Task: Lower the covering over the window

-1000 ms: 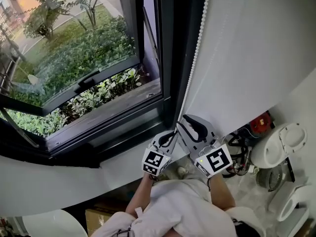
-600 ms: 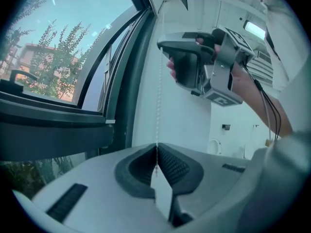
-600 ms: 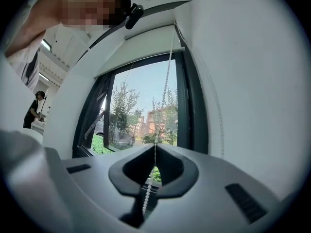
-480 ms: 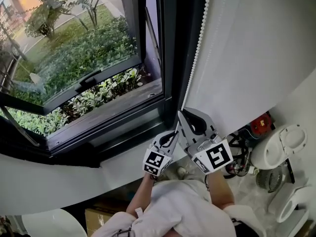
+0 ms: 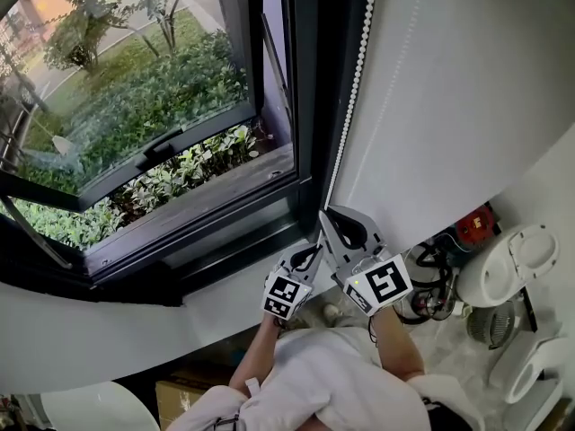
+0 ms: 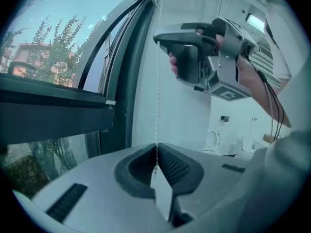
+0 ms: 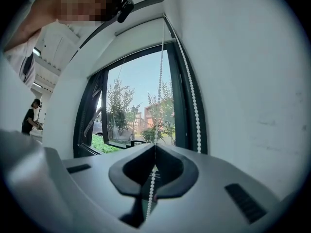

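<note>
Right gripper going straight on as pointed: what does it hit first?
Probably the dark window frame, low down by the bead chain the right gripper is shut on; depth is unclear.

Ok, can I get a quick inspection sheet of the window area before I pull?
Surface: white sill below the dark window frame.
Job's things: bead chain hangs beside the frame; covering not seen.
Clutter: red item and toilet on the floor, right.
Grippers: left gripper shut on the bead chain; right gripper shut on it higher up.
Cables: black coils on the floor.
Surroundings: sash tilted open, greenery outside.
</note>
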{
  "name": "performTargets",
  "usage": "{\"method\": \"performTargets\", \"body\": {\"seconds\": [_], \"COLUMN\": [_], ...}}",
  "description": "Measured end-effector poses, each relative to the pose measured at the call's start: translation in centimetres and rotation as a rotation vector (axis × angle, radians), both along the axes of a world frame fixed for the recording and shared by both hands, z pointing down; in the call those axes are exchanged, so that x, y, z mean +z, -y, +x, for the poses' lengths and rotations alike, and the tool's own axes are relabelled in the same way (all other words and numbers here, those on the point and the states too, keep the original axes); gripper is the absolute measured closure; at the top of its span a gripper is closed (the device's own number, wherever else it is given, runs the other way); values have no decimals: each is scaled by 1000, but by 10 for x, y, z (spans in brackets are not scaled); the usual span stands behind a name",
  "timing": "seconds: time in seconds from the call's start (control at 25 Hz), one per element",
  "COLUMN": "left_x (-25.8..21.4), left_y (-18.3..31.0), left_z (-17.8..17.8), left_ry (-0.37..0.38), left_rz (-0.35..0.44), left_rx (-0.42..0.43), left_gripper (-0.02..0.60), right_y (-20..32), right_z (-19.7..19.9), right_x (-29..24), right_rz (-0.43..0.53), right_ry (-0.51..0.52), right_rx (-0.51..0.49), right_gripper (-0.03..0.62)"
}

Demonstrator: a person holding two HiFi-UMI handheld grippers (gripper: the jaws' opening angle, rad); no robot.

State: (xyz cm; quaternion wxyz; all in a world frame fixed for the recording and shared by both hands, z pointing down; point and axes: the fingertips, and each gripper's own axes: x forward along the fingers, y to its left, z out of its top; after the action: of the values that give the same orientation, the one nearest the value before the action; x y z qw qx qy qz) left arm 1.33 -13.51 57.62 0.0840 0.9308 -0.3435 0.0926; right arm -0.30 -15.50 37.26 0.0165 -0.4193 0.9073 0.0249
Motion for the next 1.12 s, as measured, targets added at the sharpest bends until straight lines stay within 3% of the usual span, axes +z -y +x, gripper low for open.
{"method": "performTargets", "body": {"seconds": [0.88, 1.12], "left_x": [86, 98], "left_y": [-13, -13], "left_z": [-4, -9], "left_ry": [35, 4], "left_rz": [-131, -146], "left_rx": [10, -9], "left_gripper": [562, 561], "right_y": [-2, -3], "right_z": [-1, 0], "right_x": [87, 100], "right_rz": [-178, -205], "right_ry": [-26, -29], "right_rx": [-15, -17], "right_gripper": [597, 597]}}
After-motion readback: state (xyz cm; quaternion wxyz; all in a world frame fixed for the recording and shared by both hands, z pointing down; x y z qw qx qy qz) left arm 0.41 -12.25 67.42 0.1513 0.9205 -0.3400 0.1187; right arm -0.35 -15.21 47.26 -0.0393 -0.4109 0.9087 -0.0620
